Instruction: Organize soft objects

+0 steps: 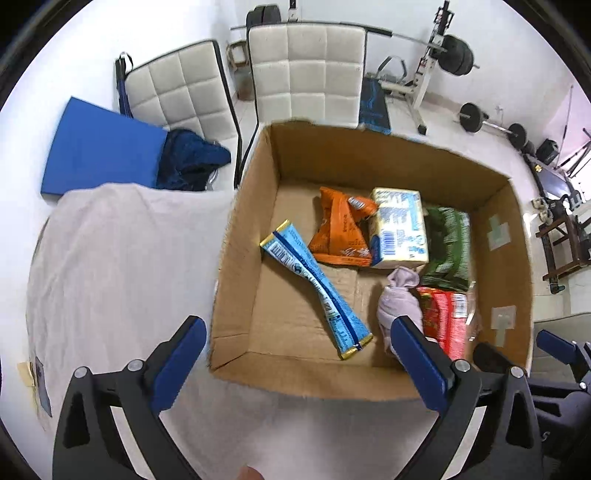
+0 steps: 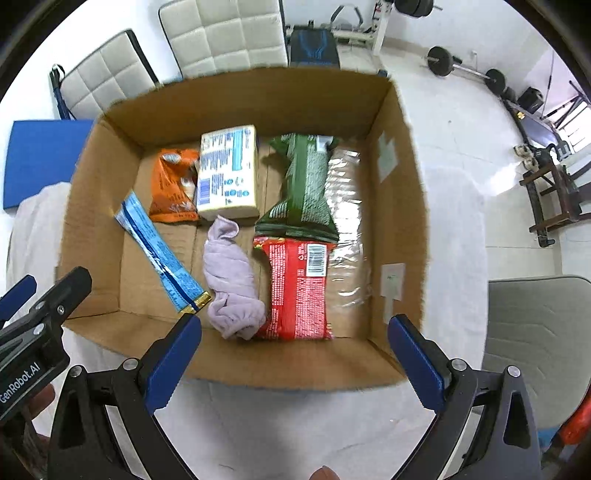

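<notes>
An open cardboard box [image 1: 243, 206] [image 2: 402, 177] stands on a table covered with a white cloth [image 1: 110, 258]. Inside lie a long blue packet [image 1: 314, 284] [image 2: 159, 247], an orange packet [image 1: 340, 229] [image 2: 171, 184], a pale yellow pack [image 1: 400, 229] [image 2: 227, 173], a green packet [image 1: 447, 243] [image 2: 303, 188], a red packet [image 1: 443, 317] [image 2: 299, 288], a clear plastic bag [image 2: 347, 229] and a rolled lilac cloth [image 1: 399, 299] [image 2: 232, 280]. My left gripper [image 1: 295, 365] is open and empty above the box's near wall. My right gripper [image 2: 295, 362] is open and empty above the near wall too.
Two white padded chairs [image 1: 306, 70] [image 2: 225, 33] stand behind the table. A blue pad [image 1: 99, 147] and dark blue cloth [image 1: 192, 158] lie at the left. Weight equipment [image 1: 436, 55] stands on the floor at the back right. A grey seat [image 2: 539, 343] is at the right.
</notes>
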`<action>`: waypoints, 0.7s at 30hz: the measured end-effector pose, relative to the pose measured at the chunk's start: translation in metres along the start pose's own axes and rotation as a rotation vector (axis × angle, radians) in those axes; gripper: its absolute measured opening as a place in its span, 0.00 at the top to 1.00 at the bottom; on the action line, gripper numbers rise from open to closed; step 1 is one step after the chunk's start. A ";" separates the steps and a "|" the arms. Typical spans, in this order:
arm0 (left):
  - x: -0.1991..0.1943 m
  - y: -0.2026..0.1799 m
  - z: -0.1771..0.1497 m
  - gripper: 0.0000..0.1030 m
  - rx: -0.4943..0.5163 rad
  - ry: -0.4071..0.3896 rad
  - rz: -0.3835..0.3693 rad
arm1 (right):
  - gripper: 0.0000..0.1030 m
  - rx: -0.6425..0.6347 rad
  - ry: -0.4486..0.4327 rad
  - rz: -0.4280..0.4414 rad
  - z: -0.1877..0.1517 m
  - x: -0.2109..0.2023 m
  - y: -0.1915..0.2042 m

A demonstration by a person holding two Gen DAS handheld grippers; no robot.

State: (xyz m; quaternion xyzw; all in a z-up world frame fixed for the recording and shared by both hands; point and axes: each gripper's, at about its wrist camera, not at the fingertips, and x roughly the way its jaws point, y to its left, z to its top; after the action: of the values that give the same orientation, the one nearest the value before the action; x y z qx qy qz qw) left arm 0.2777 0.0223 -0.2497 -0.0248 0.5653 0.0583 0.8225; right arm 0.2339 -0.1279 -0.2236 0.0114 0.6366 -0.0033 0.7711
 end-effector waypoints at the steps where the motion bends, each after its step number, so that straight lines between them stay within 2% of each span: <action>1: -0.010 0.000 -0.002 0.00 0.002 -0.017 -0.010 | 0.00 0.004 -0.016 0.000 -0.002 -0.010 -0.001; 9: -0.099 0.000 -0.023 0.00 0.028 -0.126 -0.068 | 0.00 0.021 -0.135 0.003 -0.037 -0.094 -0.006; 13: -0.147 0.002 -0.040 0.00 0.039 -0.171 -0.069 | 0.00 0.034 -0.193 0.037 -0.066 -0.142 -0.012; 21: -0.210 -0.003 -0.081 0.00 0.054 -0.210 -0.098 | 0.00 0.012 -0.282 0.067 -0.132 -0.223 -0.019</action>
State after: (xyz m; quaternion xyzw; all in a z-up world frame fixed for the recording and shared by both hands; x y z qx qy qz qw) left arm 0.1289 -0.0034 -0.0826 -0.0239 0.4755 0.0048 0.8794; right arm 0.0622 -0.1456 -0.0303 0.0369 0.5211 0.0172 0.8526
